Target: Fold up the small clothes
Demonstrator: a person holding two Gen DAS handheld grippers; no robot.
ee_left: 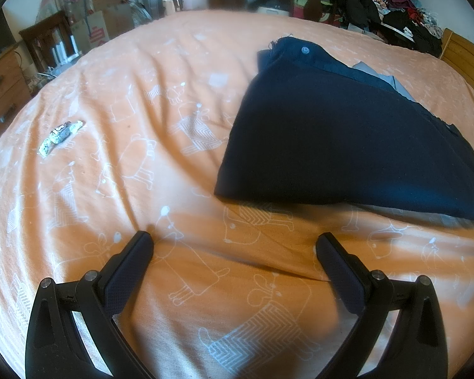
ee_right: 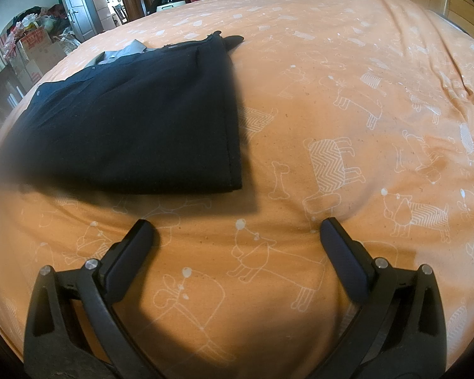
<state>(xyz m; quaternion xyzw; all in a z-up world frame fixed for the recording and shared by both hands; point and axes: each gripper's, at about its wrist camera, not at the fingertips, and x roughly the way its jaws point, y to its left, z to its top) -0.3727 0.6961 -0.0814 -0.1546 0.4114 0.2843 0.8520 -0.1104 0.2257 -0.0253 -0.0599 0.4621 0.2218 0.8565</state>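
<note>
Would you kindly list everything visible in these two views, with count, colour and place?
Dark garment: one, navy, folded flat on the bed, ahead of both grippers.
Bedsheet: one, orange with white dog drawings, covering the bed.
Wrapper: one, silvery-green, on the sheet to the left.
Clothes pile: one heap, mixed dark and red, beyond the bed.
Cardboard boxes: several, brown, by the far wall.
Left gripper: one, black, open, empty.
Right gripper: one, black, open, empty.
</note>
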